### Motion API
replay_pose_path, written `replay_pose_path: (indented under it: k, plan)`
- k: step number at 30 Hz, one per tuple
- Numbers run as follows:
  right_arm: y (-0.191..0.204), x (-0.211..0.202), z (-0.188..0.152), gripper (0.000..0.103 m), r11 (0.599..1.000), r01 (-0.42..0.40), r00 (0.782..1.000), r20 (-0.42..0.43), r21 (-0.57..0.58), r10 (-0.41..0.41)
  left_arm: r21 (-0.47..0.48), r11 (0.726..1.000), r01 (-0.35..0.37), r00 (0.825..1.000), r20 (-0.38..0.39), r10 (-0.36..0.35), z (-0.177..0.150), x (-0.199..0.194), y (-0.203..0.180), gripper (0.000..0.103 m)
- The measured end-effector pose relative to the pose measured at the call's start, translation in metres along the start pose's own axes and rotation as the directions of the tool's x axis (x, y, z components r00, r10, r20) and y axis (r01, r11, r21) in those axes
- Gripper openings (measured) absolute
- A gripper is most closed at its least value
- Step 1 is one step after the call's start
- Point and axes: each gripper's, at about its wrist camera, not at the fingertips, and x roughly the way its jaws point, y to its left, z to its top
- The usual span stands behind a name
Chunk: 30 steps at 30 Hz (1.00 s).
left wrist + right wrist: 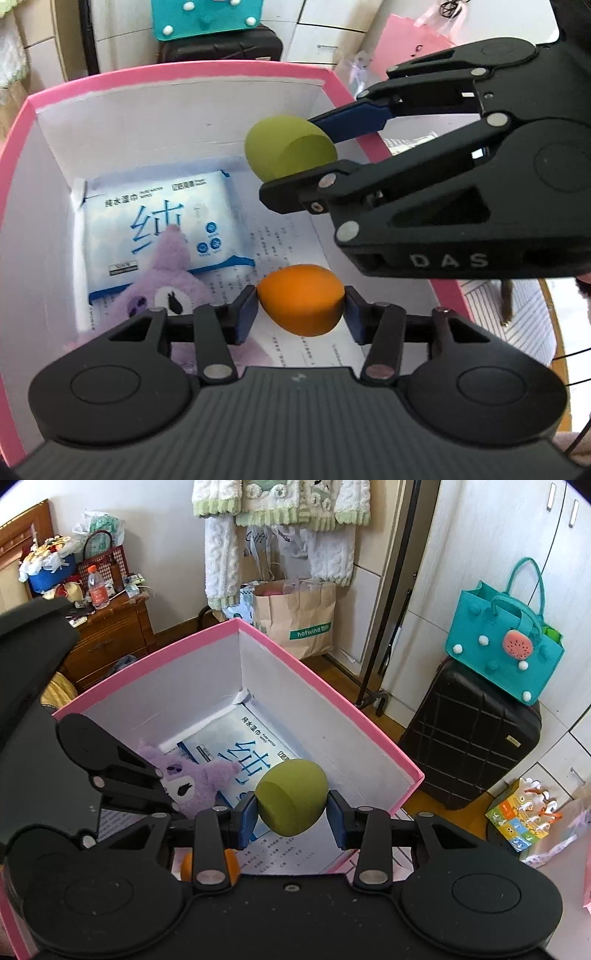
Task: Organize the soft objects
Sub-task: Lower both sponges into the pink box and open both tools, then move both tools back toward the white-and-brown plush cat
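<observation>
- Left gripper (pixel 301 312): its two blue pads (pixel 246 314) are closed onto the orange sponge (pixel 302 304), one pad on each side, with the egg-shaped sponge lying crosswise in the gap and its narrower end hanging below the pads.
- Right gripper (pixel 291 814): clamped on the green sponge (pixel 292 797), blue fingertips (pixel 247 821) pressing its left and right flanks; the flat cut face of the sponge is turned toward the camera.
- In the left wrist view the right gripper (pixel 314 153) enters from the right, holding the green sponge (pixel 290 147) above the box interior, higher and farther back than the orange one.
- Pink box (pixel 22 122): white inside walls; both sponges are held over its open top, apart from each other.
- On the box floor: a blue-and-white wipes pack (pixel 162 229), a purple plush toy (pixel 170 284) lying partly over it, and printed paper (pixel 273 251) beneath.
- Behind the box: a black suitcase (pixel 469 738) carrying a teal bag (pixel 502 642).
</observation>
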Motion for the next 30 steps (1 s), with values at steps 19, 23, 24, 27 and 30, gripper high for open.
replay_pose_path:
  k: [19, 23, 24, 27, 30]
  plan:
    - [-0.002, -0.08, -0.048, 0.05, 0.973, -0.093, 0.985, 0.162, 0.212, 0.058, 0.066, 0.998, -0.008, 0.996, 0.093, 0.002, -0.029, -0.086, -0.022, 0.065]
    - [0.009, -0.103, -0.062, 0.051, 0.976, -0.094, 0.98, 0.191, 0.195, 0.056, 0.048, 0.999, -0.007, 0.993, 0.121, 0.001, -0.041, -0.113, -0.024, 0.065]
    - [0.013, -0.109, -0.065, 0.051, 0.978, -0.095, 0.978, 0.199, 0.186, 0.057, 0.036, 0.999, 0.005, 0.993, 0.118, -0.009, -0.041, -0.114, -0.023, 0.065]
    - [0.024, -0.126, -0.072, 0.051, 0.983, -0.093, 0.973, 0.225, 0.157, 0.056, 0.035, 0.999, 0.022, 0.99, 0.135, -0.027, -0.048, -0.134, -0.027, 0.065]
    - [0.036, -0.143, -0.077, 0.052, 0.988, -0.091, 0.966, 0.252, 0.123, 0.057, 0.075, 0.996, -0.049, 0.982, 0.184, 0.035, -0.057, -0.152, -0.037, 0.065]
